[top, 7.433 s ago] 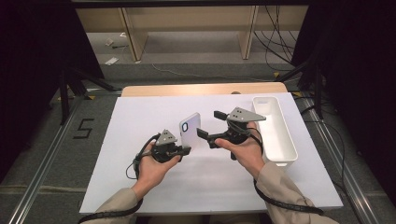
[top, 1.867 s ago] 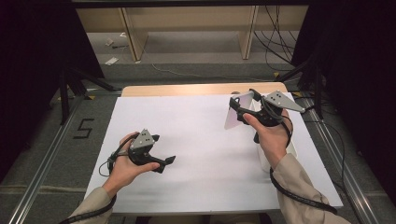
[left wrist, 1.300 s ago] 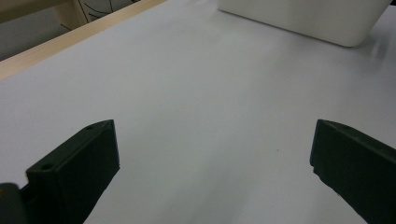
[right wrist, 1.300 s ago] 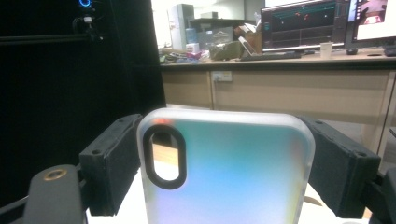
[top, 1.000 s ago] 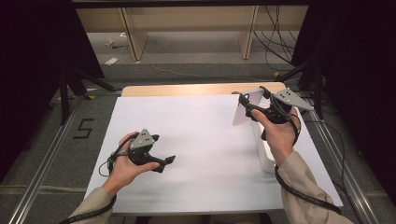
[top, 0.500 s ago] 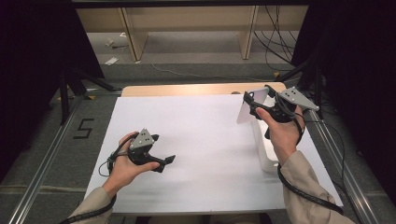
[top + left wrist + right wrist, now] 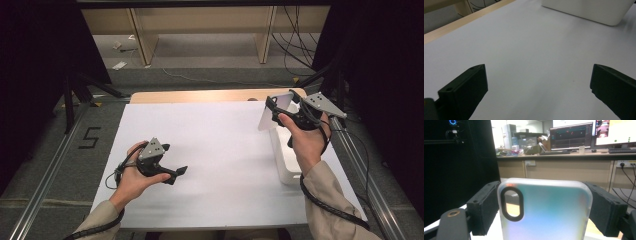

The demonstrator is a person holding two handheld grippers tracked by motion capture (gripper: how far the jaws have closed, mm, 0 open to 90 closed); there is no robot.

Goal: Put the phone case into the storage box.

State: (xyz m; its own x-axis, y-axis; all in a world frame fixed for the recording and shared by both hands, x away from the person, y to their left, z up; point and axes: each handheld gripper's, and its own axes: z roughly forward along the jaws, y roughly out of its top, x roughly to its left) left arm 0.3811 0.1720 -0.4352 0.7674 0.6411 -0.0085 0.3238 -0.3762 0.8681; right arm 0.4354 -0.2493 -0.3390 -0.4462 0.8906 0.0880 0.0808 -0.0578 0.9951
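The right hand-held gripper is seen clamped on a translucent, frosted plastic phone case with rounded corners and an oval camera cut-out; the case is gripped across its width, one black jaw pressed against each long edge; it is held upright in the air, above the far end of the white rectangular plastic bin that stands at the right side of the worktop. The case is judged to be light and thin, somewhat flexible rather than stiff, so that a hard squeeze across the width could bow it; its smooth frosted surface is likely to be slippery, and a hold on the two long edges, as now taken, is thought the safest; breakage is not much to be feared if it is let fall into the bin. The left hand-held gripper is held low over the white worktop, well apart from the case; its jaws are spread wide and nothing is held between them; the bin's rounded corner is seen beyond them. Further off, a wooden edge of the table and a dark floor are visible.
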